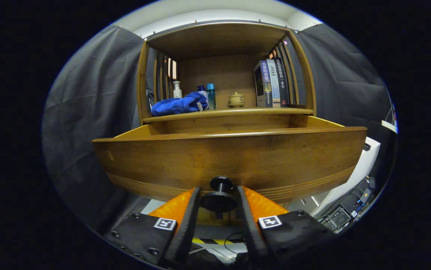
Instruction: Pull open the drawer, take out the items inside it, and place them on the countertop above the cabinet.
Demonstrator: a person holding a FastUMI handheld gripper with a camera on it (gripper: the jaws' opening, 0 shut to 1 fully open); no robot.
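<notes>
The wooden cabinet is filling centre frame; its stiff, heavy-looking drawer is standing pulled out below the worktop; the gripper fingers are flanking the small knob, the natural hold, contact unclear.

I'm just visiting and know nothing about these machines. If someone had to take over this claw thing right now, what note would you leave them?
Claw: its two fingers sit on either side of the drawer knob; I cannot tell whether they press on it.
Drawer: already pulled out from the wooden cabinet. Its front panel hides the inside, so the contents cannot be seen.
Countertop above the drawer: it holds a blue cloth, bottles, a small lidded pot and books.
Done: drawer open.
Left: let go of the knob, lift the claw over the drawer front, take out whatever lies inside and set it on the countertop, probably in the free space near the pot.
</notes>
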